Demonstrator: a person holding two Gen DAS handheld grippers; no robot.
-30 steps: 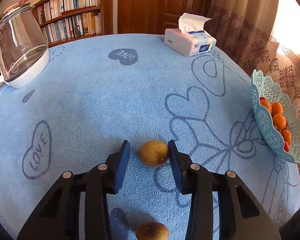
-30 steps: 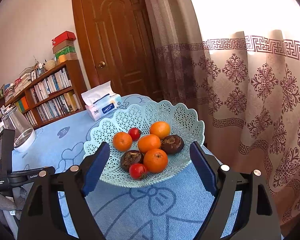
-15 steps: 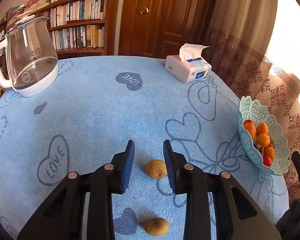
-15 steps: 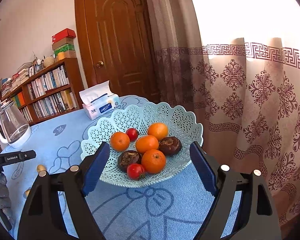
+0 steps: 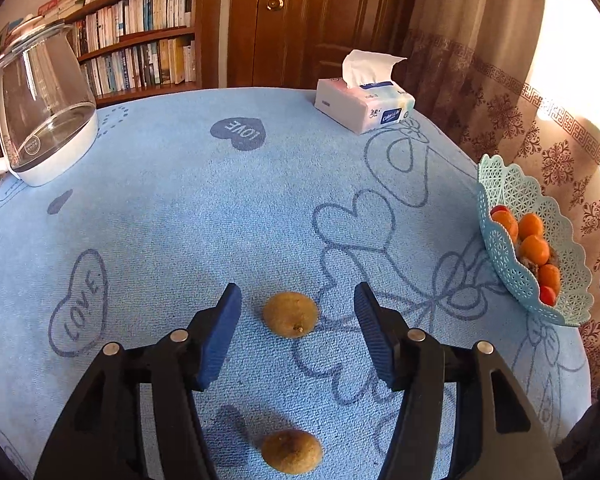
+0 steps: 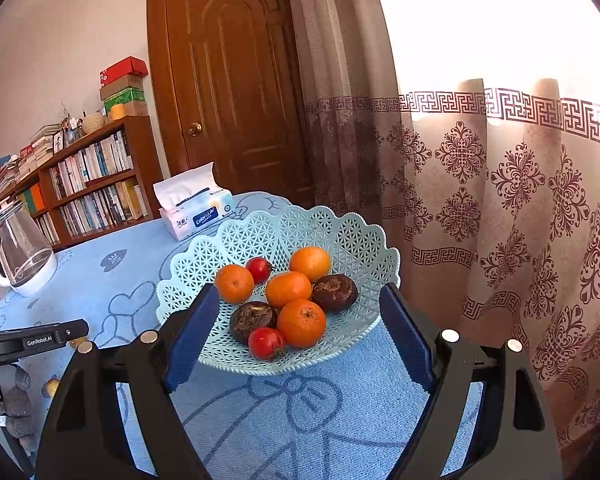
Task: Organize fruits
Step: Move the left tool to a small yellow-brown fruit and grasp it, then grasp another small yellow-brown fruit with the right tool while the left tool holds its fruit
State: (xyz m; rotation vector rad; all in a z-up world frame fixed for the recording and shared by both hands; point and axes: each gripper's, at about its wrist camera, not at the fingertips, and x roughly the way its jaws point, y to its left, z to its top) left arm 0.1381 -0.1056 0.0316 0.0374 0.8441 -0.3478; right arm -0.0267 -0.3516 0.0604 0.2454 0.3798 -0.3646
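Two brown kiwis lie on the blue tablecloth. One kiwi (image 5: 290,314) sits between the fingers of my left gripper (image 5: 296,292), with a gap on each side. Its jaws are opening and the pads touch nothing. The other kiwi (image 5: 291,451) lies nearer, under the gripper. A pale blue lattice basket (image 5: 516,196) stands at the right table edge. In the right wrist view the basket (image 6: 260,232) holds several oranges, two red tomatoes and two dark brown fruits. My right gripper (image 6: 299,292) is open, its fingers framing the basket's near side.
A glass kettle (image 5: 40,108) on a white base stands far left and a tissue box (image 5: 364,106) at the far side. A patterned curtain (image 6: 500,220) hangs close behind the basket. A bookshelf (image 5: 140,36) and a door (image 6: 236,80) stand beyond the table.
The left jaws narrowed as the gripper pulled back from the kiwi, then spread wide again as it came nearer. The kiwi stayed on the cloth. The right gripper kept still.
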